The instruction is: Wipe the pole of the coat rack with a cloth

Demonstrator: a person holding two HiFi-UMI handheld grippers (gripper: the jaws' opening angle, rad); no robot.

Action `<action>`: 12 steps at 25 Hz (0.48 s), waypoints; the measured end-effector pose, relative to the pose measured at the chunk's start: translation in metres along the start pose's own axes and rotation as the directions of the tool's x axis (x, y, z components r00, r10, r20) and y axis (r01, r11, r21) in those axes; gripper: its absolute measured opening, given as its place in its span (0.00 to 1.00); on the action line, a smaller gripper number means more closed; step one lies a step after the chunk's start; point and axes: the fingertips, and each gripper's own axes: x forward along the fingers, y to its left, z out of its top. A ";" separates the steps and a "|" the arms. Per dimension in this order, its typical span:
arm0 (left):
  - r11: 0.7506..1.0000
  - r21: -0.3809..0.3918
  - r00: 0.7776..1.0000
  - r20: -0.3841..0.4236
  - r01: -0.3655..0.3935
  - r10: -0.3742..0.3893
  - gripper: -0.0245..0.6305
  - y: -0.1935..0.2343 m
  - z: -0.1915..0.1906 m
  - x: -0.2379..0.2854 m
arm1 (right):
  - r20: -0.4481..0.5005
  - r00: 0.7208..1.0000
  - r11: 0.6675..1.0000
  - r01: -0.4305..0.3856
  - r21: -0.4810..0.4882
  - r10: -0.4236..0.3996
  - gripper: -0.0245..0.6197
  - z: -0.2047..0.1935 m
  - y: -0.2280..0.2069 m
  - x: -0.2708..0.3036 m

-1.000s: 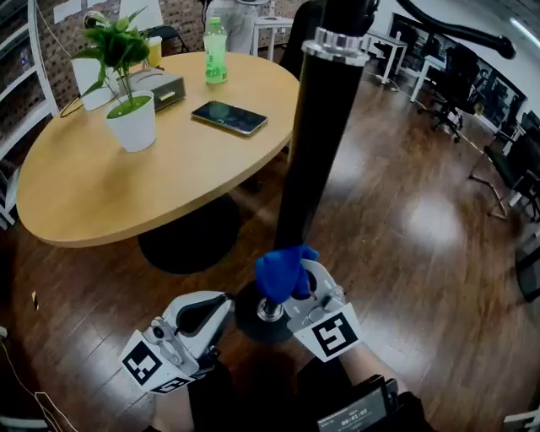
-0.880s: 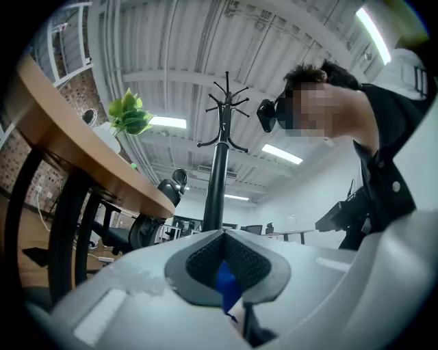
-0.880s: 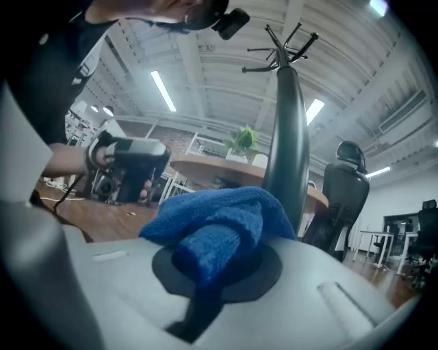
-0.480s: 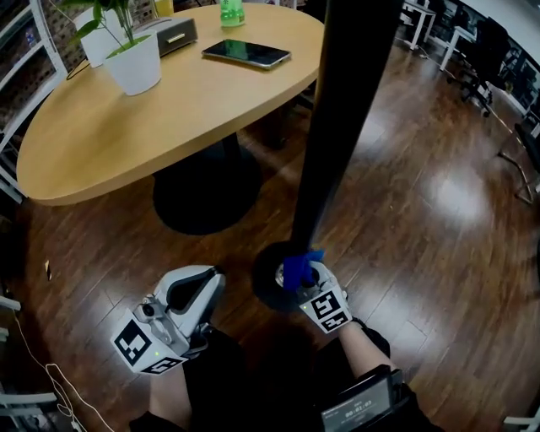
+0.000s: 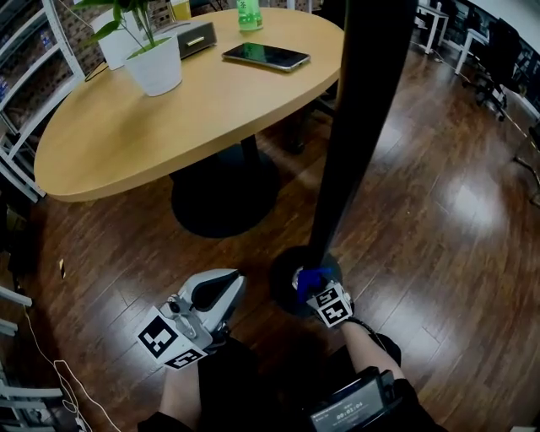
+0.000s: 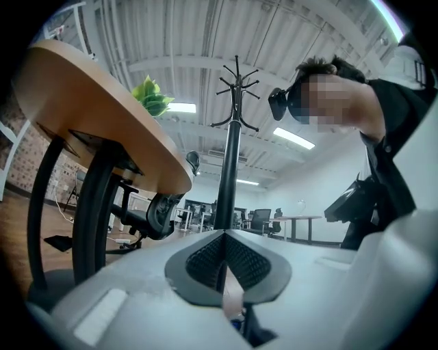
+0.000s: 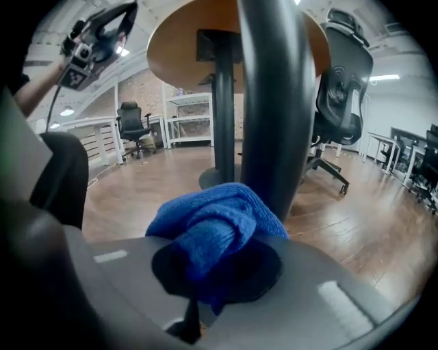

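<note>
The coat rack's black pole (image 5: 354,126) rises from a round black base (image 5: 287,283) on the wood floor. At the pole's foot my right gripper (image 5: 310,283) is shut on a bunched blue cloth (image 5: 309,275), and the cloth presses against the pole. The right gripper view shows the cloth (image 7: 217,222) bulging from the right gripper (image 7: 215,256), right against the pole (image 7: 274,102). Left of the base, my left gripper (image 5: 229,291) hangs shut and holds nothing. From the left gripper (image 6: 224,263) the whole pole (image 6: 231,171) shows with its hooks on top.
A round wooden table (image 5: 110,143) on a black pedestal (image 5: 224,190) stands to the left of the pole. It carries a potted plant (image 5: 152,55), a phone (image 5: 266,56) and a green bottle (image 5: 247,13). Shelving (image 5: 21,143) runs along the left edge. Office chairs (image 5: 506,42) stand far right.
My right gripper has slid the blue cloth down the pole to just above the base. The left gripper stays low at the left. The head view has tilted down.
</note>
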 end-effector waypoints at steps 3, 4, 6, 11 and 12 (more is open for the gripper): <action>1.000 0.010 1.000 -0.010 0.010 -0.010 0.03 0.000 0.001 0.001 | 0.111 0.994 1.000 -0.003 0.005 0.003 0.07 0.047 0.007 -0.035; 1.000 0.011 1.000 -0.006 0.014 -0.014 0.03 0.001 0.004 0.002 | 0.158 0.987 1.000 -0.003 0.000 0.003 0.07 0.070 0.008 -0.051; 1.000 0.017 1.000 0.012 0.025 -0.025 0.03 0.003 0.011 0.008 | 0.256 0.966 1.000 -0.009 -0.015 0.012 0.07 0.125 0.007 -0.092; 0.997 0.039 0.997 0.052 0.060 -0.062 0.03 0.002 0.037 0.019 | 0.506 0.861 0.996 -0.014 -0.092 0.059 0.07 0.278 0.018 -0.204; 0.997 0.044 0.996 0.059 0.069 -0.072 0.03 0.000 0.042 0.021 | 0.551 0.832 0.995 -0.021 -0.096 0.071 0.07 0.305 0.020 -0.226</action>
